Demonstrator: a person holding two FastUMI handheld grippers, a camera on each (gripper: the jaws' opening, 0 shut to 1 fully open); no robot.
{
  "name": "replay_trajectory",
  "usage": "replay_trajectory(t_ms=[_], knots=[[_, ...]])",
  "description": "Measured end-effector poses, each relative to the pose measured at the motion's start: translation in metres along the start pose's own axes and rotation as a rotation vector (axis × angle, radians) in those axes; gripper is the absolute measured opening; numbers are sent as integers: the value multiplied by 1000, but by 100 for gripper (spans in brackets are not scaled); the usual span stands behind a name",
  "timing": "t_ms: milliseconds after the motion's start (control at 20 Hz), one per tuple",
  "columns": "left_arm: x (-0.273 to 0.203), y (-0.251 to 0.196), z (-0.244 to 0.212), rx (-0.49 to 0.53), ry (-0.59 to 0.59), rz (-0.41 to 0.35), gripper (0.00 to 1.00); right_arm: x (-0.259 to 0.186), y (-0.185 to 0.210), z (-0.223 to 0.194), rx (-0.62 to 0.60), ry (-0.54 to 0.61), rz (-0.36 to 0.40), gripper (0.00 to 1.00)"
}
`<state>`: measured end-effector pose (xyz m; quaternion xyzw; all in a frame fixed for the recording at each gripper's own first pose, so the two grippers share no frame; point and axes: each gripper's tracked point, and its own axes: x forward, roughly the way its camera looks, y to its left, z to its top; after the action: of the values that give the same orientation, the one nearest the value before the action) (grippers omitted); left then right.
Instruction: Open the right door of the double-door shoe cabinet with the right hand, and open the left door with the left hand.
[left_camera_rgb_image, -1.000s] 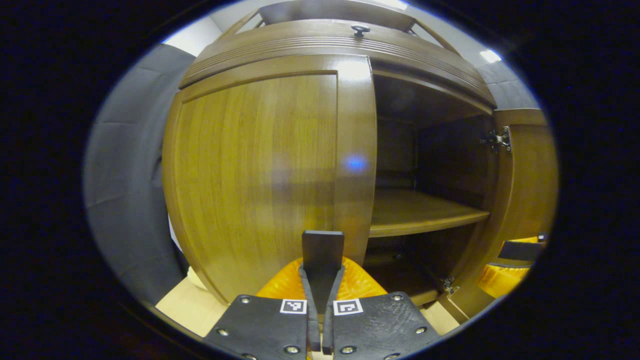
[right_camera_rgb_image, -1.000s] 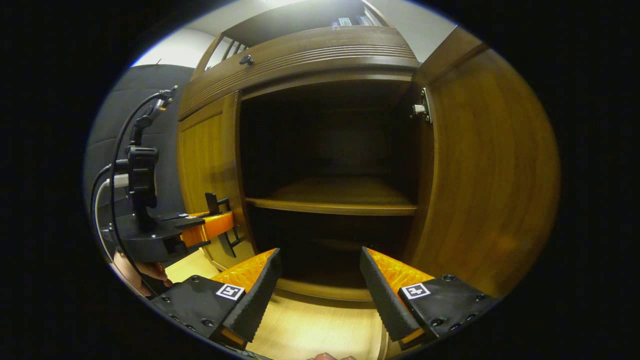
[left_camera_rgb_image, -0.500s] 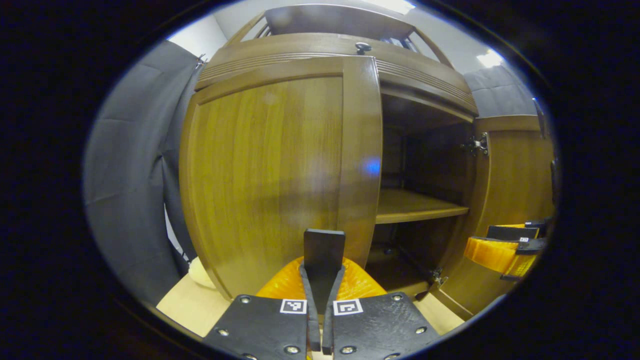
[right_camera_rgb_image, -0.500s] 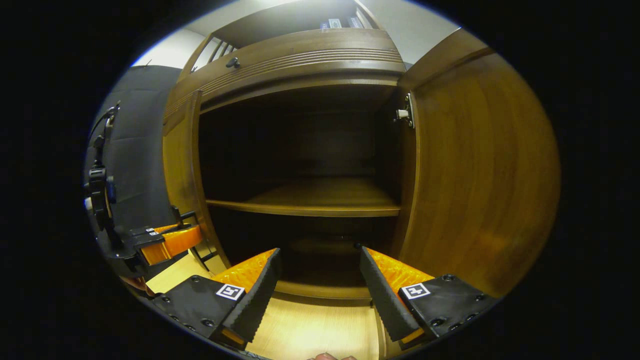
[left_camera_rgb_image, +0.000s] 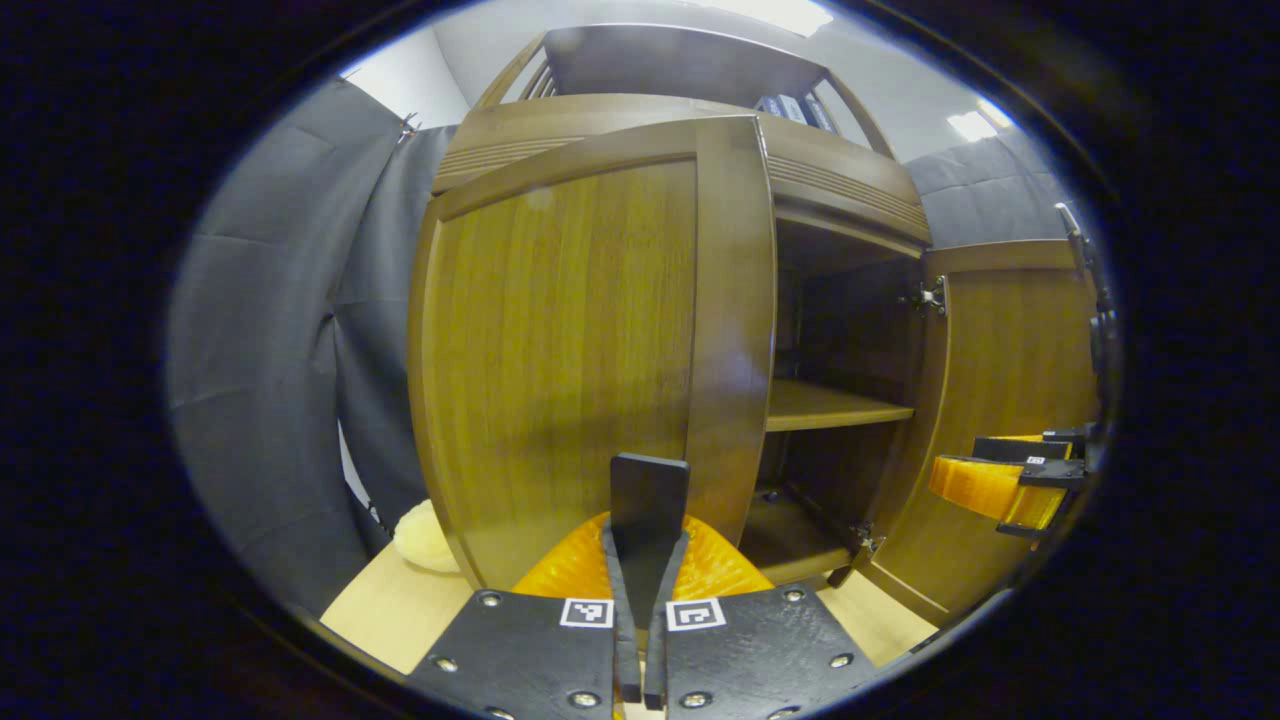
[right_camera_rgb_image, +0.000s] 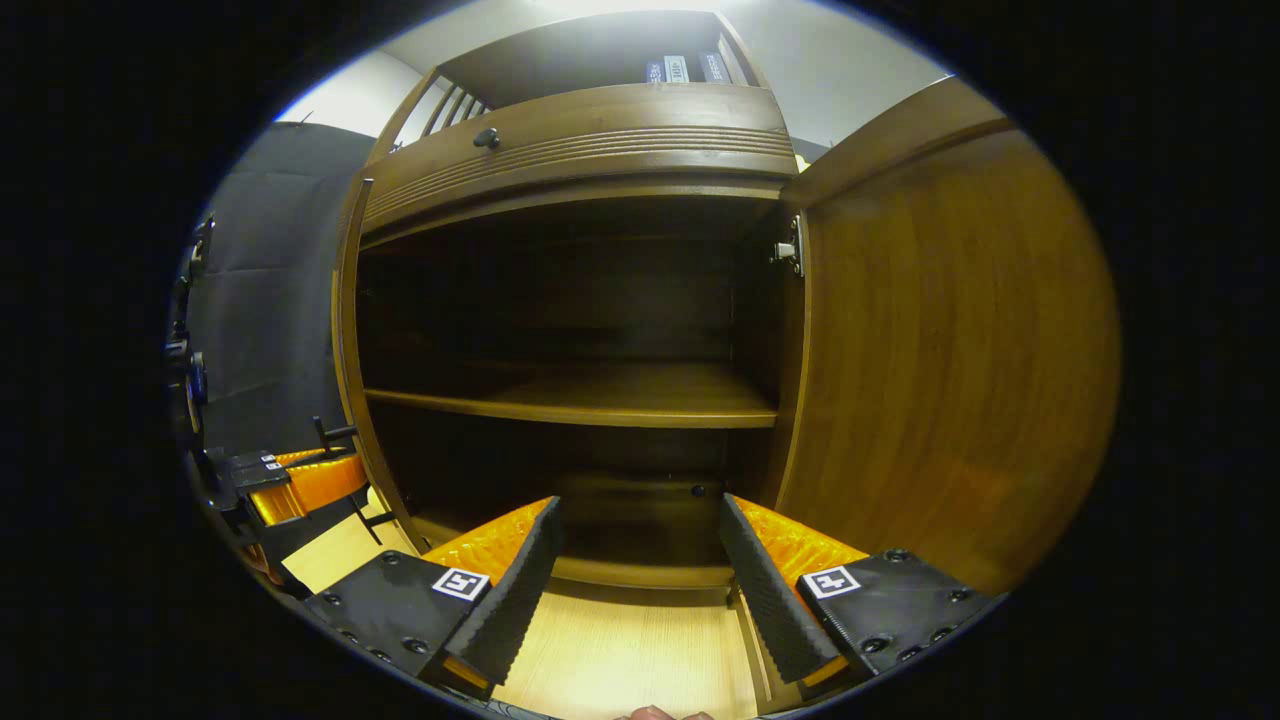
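The tall left door (left_camera_rgb_image: 560, 340) stands upright, swung out toward us. The left gripper (left_camera_rgb_image: 648, 520) pinches its handle (left_camera_rgb_image: 649, 490). The right door (right_camera_rgb_image: 950, 360) stands wide open, and the right gripper (right_camera_rgb_image: 636, 545) is spread.

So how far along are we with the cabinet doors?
Done: the right door stands swung wide, and the right gripper hangs open, off it. In hand: the left gripper is shut on the left door's handle, door well out. Left: finish that swing and let go.
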<state>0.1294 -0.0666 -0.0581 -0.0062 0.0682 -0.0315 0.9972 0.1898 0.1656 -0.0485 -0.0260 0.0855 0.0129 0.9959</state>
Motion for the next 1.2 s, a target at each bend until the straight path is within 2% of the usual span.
replay_trajectory(t_ms=[100,150,200,500,850,1050,1100,1200], knots=[[-7,3,-5,4,-3,-2,5,-6,2,-3,-3,5,-7,94],[-10,5,-5,3,-6,-1,5,-7,2,-4,-5,7,-12,98],[-9,6,-4,2,-9,-2,5,-10,3,-5,-5,5,-16,94],[-26,21,-10,7,-19,2,5,-14,13,0,-7,-6,-13,94],[-60,56,-4,3,-39,94,4,-15,33,-8,-32,9,7,94],[-73,66,-2,-1,-40,102,4,-16,46,-11,-42,13,33,94],[-76,70,-3,8,-46,111,3,-18,47,-8,-40,2,32,98],[-81,88,-4,12,-56,122,2,-20,51,-8,-35,-11,32,94]])
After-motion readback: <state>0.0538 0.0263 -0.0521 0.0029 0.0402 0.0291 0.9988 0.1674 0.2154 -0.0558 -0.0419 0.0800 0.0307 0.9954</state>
